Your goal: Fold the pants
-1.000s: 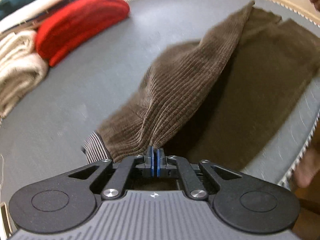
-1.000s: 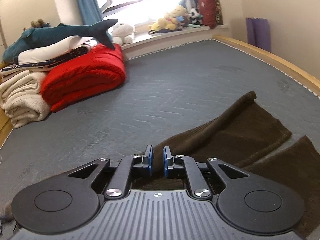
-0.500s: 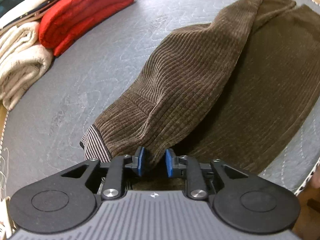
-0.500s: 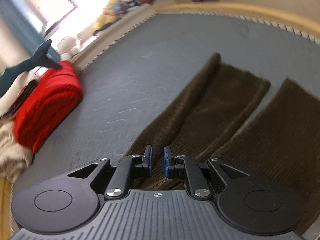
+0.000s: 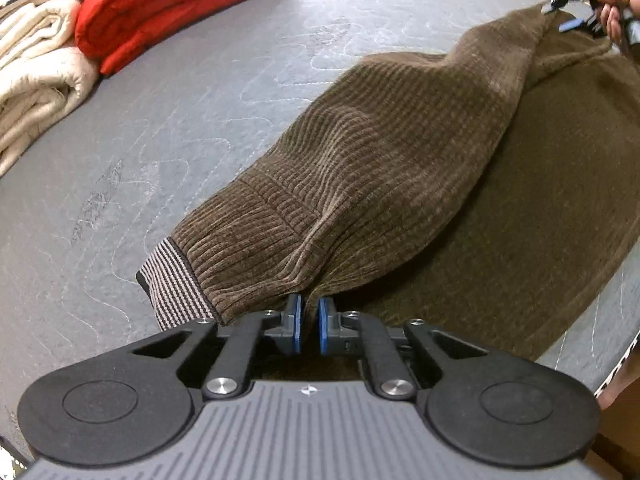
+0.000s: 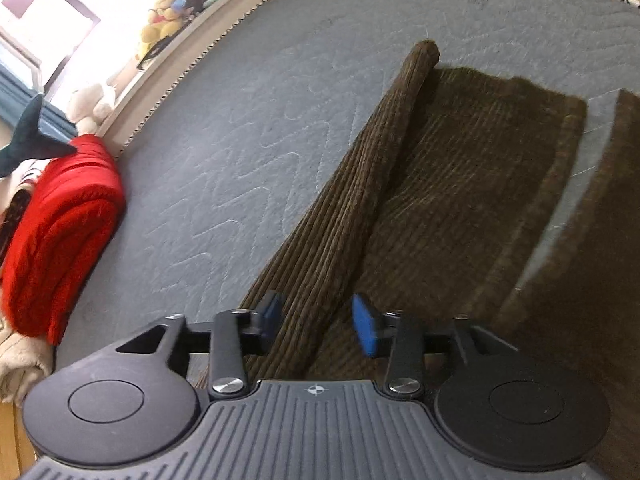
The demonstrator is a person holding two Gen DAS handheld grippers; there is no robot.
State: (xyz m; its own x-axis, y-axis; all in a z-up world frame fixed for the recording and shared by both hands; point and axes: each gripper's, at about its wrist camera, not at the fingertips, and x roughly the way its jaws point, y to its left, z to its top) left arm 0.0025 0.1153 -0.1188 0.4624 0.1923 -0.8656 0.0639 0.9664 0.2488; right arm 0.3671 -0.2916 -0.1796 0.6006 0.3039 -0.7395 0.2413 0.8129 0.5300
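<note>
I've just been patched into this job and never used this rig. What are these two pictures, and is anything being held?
No robot here: a person holds a two-finger tool in each hand, each carrying a forward-looking camera. One picture looks along the left hand-held gripper; its blue pads stand slightly apart at the waistband of the brown corduroy pants, so whether it grips is unclear. The other looks along the right hand-held gripper, wide open over a raised fold in the pant leg, holding nothing. The pants lie on a grey quilted mattress, with a folded red blanket and cream blankets beside them.
</note>
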